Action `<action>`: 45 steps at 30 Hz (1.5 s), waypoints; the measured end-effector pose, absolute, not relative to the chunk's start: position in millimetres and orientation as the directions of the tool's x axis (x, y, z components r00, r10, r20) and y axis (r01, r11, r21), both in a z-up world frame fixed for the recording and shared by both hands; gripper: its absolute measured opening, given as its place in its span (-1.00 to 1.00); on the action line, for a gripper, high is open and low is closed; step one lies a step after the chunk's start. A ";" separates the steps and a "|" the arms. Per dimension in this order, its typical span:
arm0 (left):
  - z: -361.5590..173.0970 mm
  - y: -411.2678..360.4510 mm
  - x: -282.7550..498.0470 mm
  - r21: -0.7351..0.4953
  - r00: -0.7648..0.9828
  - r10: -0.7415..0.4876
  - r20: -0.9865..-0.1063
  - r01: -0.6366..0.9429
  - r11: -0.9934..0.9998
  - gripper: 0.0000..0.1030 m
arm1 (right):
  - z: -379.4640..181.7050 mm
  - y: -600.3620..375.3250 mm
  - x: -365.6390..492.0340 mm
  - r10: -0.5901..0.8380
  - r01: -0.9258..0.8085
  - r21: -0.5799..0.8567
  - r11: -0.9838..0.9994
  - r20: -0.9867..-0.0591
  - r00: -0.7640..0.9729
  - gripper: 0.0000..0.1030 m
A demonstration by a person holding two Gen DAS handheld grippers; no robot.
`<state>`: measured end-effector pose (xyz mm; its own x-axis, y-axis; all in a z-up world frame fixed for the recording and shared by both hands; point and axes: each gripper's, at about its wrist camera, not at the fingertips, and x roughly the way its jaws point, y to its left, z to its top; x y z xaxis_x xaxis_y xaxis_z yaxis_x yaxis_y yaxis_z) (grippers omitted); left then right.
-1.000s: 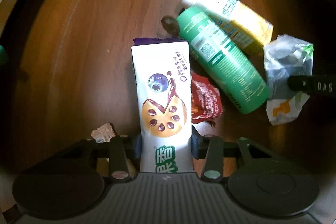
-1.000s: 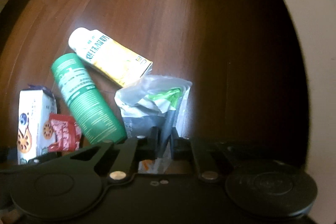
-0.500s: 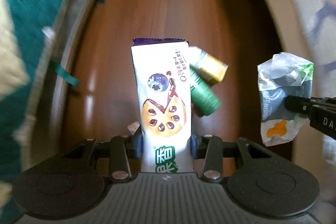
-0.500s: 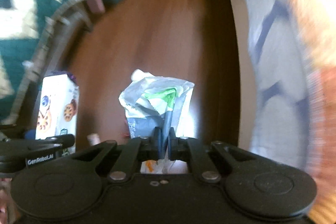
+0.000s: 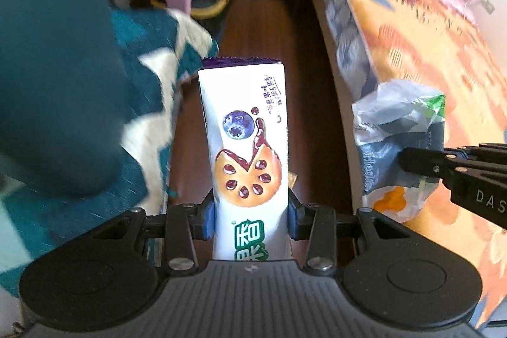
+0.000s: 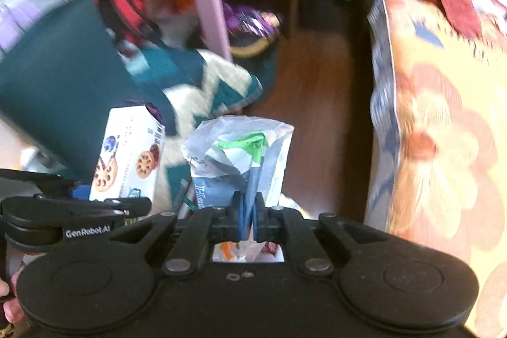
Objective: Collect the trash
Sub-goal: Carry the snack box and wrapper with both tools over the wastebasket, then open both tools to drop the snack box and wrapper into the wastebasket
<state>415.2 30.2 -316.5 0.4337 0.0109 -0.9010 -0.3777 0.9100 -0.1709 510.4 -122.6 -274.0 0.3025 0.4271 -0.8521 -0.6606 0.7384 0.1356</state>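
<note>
I hold two pieces of trash above the floor: my left gripper jaws clamp one biscuit box, my right gripper jaws pinch one crumpled wrapper.

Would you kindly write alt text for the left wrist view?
The left gripper clamps a white biscuit box upright above a wood floor. At right, the right gripper holds a crumpled wrapper beside a floral bed.

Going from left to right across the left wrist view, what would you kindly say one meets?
Teal blanket → biscuit box → crumpled wrapper → floral bedspread.
</note>
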 end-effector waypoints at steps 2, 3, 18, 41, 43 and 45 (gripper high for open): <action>-290.3 39.3 412.1 -0.167 0.447 0.022 -0.894 -0.380 0.910 -0.21 | -244.8 -110.7 508.1 0.453 -0.676 0.143 0.723 -0.837 0.307 -0.92; -276.2 43.4 409.0 -0.168 0.455 0.028 -0.890 -0.384 0.908 -0.21 | -229.7 -106.1 504.5 0.466 -0.682 0.149 0.716 -0.829 0.308 -0.92; -125.9 155.8 362.3 -0.147 0.559 0.182 -0.809 -0.493 0.857 -0.21 | -90.1 10.3 473.8 0.603 -0.786 0.174 0.593 -0.743 0.290 -0.92; -164.5 304.7 369.9 -0.090 0.433 0.157 -0.888 -0.497 0.863 -0.18 | -160.6 171.4 436.9 0.403 -0.800 0.056 0.598 -0.883 0.239 -0.91; -171.3 308.7 376.1 -0.097 0.427 0.141 -0.893 -0.489 0.867 -0.18 | -167.8 173.2 438.8 0.394 -0.796 0.055 0.603 -0.888 0.237 -0.91; -178.5 310.2 381.0 -0.095 0.416 0.128 -0.900 -0.473 0.876 -0.18 | -173.9 174.5 438.2 0.377 -0.793 0.043 0.608 -0.894 0.241 -0.89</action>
<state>381.0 310.2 -178.5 0.4165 0.1277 -0.9001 -0.4734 0.8757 -0.0948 438.2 174.5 -173.9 0.2408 0.3771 -0.8943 -0.7932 0.6075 0.0426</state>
